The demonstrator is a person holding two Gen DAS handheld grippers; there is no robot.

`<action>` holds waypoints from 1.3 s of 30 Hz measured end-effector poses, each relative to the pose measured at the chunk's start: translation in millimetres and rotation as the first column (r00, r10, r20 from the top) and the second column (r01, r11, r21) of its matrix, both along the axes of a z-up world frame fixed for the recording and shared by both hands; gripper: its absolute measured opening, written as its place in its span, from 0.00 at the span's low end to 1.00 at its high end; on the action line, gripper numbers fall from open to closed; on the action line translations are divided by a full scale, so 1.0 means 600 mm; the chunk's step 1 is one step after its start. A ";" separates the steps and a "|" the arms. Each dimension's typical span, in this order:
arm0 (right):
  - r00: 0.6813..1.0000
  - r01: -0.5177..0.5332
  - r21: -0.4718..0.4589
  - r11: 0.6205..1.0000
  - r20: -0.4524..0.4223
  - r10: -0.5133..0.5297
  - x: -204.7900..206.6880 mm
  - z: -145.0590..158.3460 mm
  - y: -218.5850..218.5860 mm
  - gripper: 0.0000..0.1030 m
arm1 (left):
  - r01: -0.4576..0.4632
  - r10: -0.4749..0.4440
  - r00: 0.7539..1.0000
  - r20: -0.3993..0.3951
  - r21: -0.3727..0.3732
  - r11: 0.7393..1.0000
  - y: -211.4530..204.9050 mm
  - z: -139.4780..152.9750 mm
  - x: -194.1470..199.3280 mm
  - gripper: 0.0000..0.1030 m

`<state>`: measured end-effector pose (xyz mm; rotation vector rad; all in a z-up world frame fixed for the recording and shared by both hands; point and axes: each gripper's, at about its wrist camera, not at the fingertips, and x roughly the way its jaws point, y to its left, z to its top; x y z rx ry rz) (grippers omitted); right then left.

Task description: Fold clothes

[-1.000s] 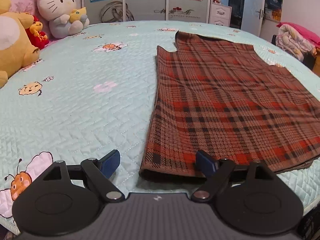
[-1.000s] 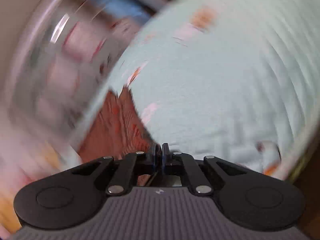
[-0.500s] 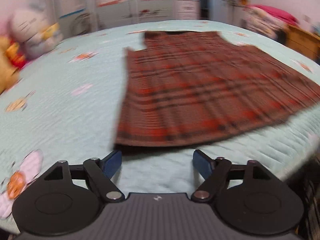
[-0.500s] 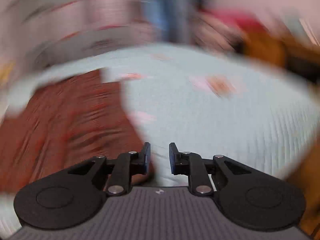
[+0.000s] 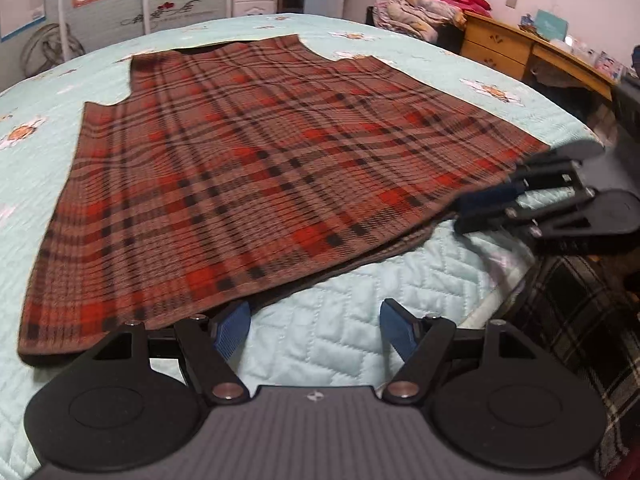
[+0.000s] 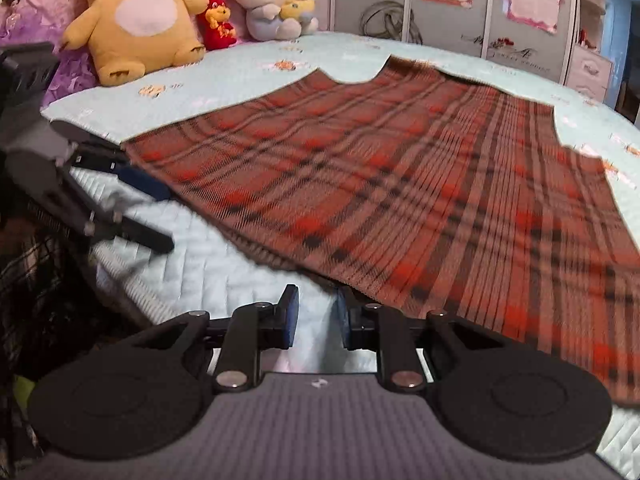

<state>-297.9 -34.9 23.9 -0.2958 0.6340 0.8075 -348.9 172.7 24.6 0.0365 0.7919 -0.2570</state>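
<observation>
Now at near hem of plaid dress [image 5: 256, 168], both tongs, each from its own side. Left tongs [image 5: 316, 332]: spread wide, nothing between fingers; left pad touching or just over hem edge, right pad over bare quilt. Right tongs [image 6: 314, 320]: parted, gap narrower than left pair's, empty; right pad at hem's edge, contact not clear.

Change vs. 1 s ago: right tongs then pressed together amid heavy blur, part-open at 0.5 s, wider now, view steadied on dress. Left tongs spread throughout; shifted from hem's left corner toward mid-hem. Dress itself as before: flat on bed [image 5: 400, 320], one layer spread, neck and armholes at far end, hem toward bed's near edge.

Cross-views: right tongs seen at dress's right hem corner [image 5: 492, 204]; left tongs low beside left hem corner [image 6: 136, 208].

Meaning for task (judgement): no fold visible in dress; two open pairs lined up along hem, consistent w/ approach to grip hem. Equally consistent w/ release after smoothing. Plush toys [image 6: 136, 24] at far side, well apart.
</observation>
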 end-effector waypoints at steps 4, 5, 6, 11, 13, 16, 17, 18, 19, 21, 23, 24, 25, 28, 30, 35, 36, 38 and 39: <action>0.999 -0.018 -0.024 1.000 0.035 0.019 0.006 0.005 0.008 0.25 | 0.037 -0.037 0.999 -0.008 0.000 0.999 -0.017 0.002 0.010 0.73; 0.999 -0.022 -0.036 0.999 0.043 0.024 0.008 0.005 0.010 0.25 | 0.050 -0.050 0.999 -0.007 0.004 0.999 -0.023 0.003 0.014 0.73; 0.998 -0.028 -0.042 0.999 0.048 0.030 0.011 0.004 0.012 0.26 | 0.065 -0.065 0.998 -0.005 0.006 0.998 -0.030 0.003 0.017 0.73; 1.000 0.005 0.053 0.999 0.007 -0.005 0.047 0.009 -0.004 0.45 | 0.160 -0.161 0.987 0.026 0.039 0.986 -0.069 0.003 0.042 0.74; 0.997 0.060 0.145 0.988 -0.062 -0.051 0.072 0.011 -0.018 0.46 | 0.189 -0.191 0.981 0.040 0.057 0.980 -0.084 0.002 0.055 0.73; 0.979 0.152 0.274 0.950 -0.173 -0.107 0.110 0.014 -0.038 0.46 | 0.216 -0.222 0.973 0.063 0.097 0.972 -0.103 -0.003 0.075 0.74; 0.970 0.185 0.313 0.932 -0.212 -0.121 0.123 0.015 -0.045 0.46 | 0.224 -0.233 0.970 0.071 0.113 0.968 -0.108 -0.005 0.081 0.74; 0.959 0.218 0.350 0.911 -0.250 -0.134 0.136 0.016 -0.052 0.46 | 0.237 -0.247 0.966 0.078 0.121 0.964 -0.110 -0.007 0.085 0.74; 0.947 0.252 0.385 0.888 -0.289 -0.144 0.148 0.017 -0.059 0.46 | 0.250 -0.261 0.962 0.081 0.126 0.960 -0.110 -0.007 0.089 0.72; 0.925 0.314 0.439 0.842 -0.341 -0.167 0.168 0.017 -0.073 0.46 | 0.272 -0.282 0.956 0.081 0.113 0.956 -0.107 -0.004 0.095 0.64; 0.917 0.350 0.458 0.817 -0.346 -0.199 0.176 0.013 -0.083 0.46 | 0.272 -0.277 0.958 0.071 0.073 0.959 -0.098 -0.001 0.102 0.56; 0.915 0.359 0.456 0.814 -0.346 -0.209 0.178 0.010 -0.087 0.47 | 0.262 -0.264 0.962 0.062 0.043 0.964 -0.092 -0.002 0.106 0.54; 0.912 0.368 0.454 0.811 -0.345 -0.220 0.180 0.008 -0.090 0.47 | 0.252 -0.252 0.966 0.051 0.014 0.968 -0.086 -0.001 0.111 0.48; 0.928 0.344 0.408 0.846 -0.286 -0.240 0.164 0.004 -0.094 0.47 | 0.215 -0.214 0.977 0.023 -0.061 0.975 -0.067 0.004 0.128 0.35; 0.952 0.297 0.381 0.876 -0.194 -0.238 0.136 0.011 -0.096 0.47 | 0.194 -0.195 0.981 0.004 -0.103 0.975 -0.056 0.009 0.137 0.33; 0.989 0.126 0.260 0.957 0.045 -0.143 0.042 0.036 -0.095 0.47 | 0.158 -0.161 0.987 -0.011 -0.155 0.975 -0.043 0.014 0.150 0.33; 0.990 0.080 0.218 0.973 0.096 -0.103 0.019 0.039 -0.091 0.47 | 0.144 -0.149 0.989 -0.017 -0.177 0.974 -0.038 0.016 0.153 0.28; 0.988 -0.006 0.130 0.991 0.157 -0.014 -0.017 0.035 -0.076 0.47 | 0.124 -0.133 0.991 -0.029 -0.205 0.971 -0.031 0.017 0.161 0.12; 0.984 -0.045 0.075 0.996 0.173 0.031 -0.030 0.030 -0.064 0.47 | 0.119 -0.130 0.991 -0.038 -0.217 0.969 -0.029 0.017 0.165 0.08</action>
